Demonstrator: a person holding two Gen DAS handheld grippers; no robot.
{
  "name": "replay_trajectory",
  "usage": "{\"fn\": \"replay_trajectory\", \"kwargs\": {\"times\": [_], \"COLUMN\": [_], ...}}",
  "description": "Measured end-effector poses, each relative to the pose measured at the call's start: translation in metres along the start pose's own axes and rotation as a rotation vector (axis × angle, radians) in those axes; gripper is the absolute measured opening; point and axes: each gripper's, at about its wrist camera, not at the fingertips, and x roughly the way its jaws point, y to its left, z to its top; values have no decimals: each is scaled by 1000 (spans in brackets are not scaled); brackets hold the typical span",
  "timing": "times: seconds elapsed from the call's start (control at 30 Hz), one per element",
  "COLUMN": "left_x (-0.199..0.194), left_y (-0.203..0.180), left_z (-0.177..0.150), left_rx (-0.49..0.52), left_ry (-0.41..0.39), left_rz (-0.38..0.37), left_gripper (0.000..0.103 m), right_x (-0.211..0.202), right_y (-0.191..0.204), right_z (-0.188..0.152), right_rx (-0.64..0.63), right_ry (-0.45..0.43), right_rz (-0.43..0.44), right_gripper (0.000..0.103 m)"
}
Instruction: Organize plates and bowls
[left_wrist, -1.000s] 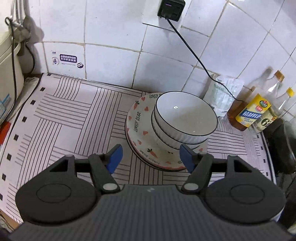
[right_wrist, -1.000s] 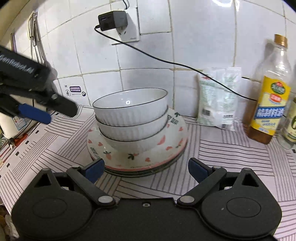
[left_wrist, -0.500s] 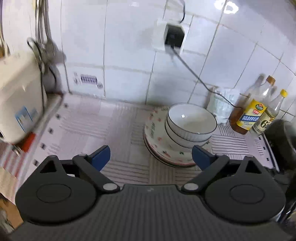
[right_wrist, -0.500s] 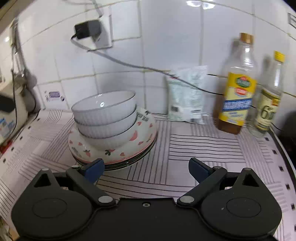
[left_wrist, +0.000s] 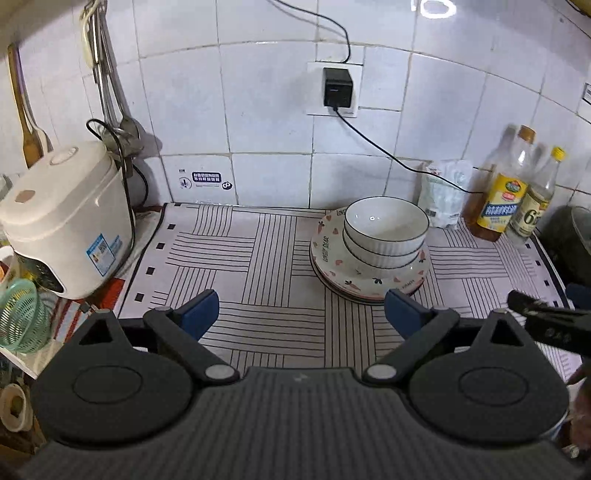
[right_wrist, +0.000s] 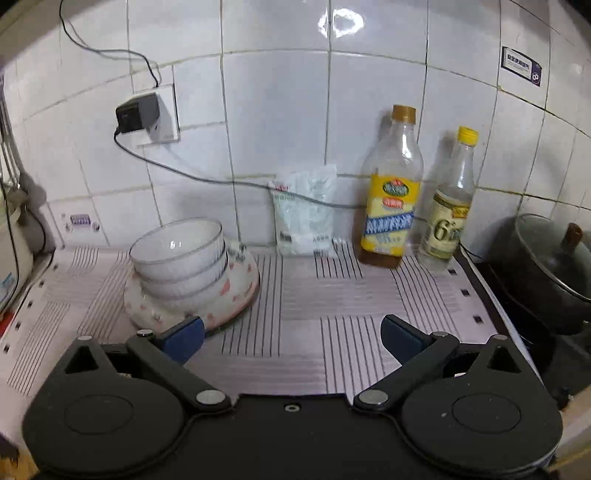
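Observation:
Three white ribbed bowls (left_wrist: 386, 230) (right_wrist: 179, 254) are nested on a stack of patterned plates (left_wrist: 328, 258) (right_wrist: 236, 291) on the striped mat, near the tiled wall. My left gripper (left_wrist: 301, 314) hangs open above the mat, well in front of the stack, with nothing between its blue pads. My right gripper (right_wrist: 291, 338) is open too and holds nothing; the stack lies ahead of it to the left. In the left wrist view the right gripper's black finger (left_wrist: 546, 321) shows at the right edge.
A white rice cooker (left_wrist: 64, 218) stands at the mat's left edge, with a green basket (left_wrist: 20, 317) below it. Two bottles (right_wrist: 391, 192) (right_wrist: 452, 199) and a white bag (right_wrist: 306, 214) line the wall. A dark lidded pot (right_wrist: 546, 262) sits on the right. A charger cable (left_wrist: 388, 151) droops along the wall.
Both grippers have pulled back and up from the stack, which now looks smaller and farther. The left gripper's jaws have spread wider. The bowls and plates have stayed put.

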Motion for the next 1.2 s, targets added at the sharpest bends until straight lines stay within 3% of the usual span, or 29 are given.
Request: {"fn": "replay_trajectory", "kwargs": {"times": [0.3,0.5,1.0,1.2], "left_x": [-31,-45,-60,-62], "left_y": [-11,-19,-29,-31], "left_z": [-14,-19,-35,-45], "left_rx": [30,72,102,129], "left_ry": [-11,19,59,44], "left_rz": [30,11,23,35], "left_gripper": [97,97,98,98], "right_x": [-45,-68,-110,-115], "right_y": [-15,-4,10,19], "right_z": [-3,-4,-14,-29], "right_rx": [103,-2,-61,-125], "right_ry": [90,86,64,10], "right_rz": [40,4,-1,-12], "right_gripper": [103,103,103,103]}}
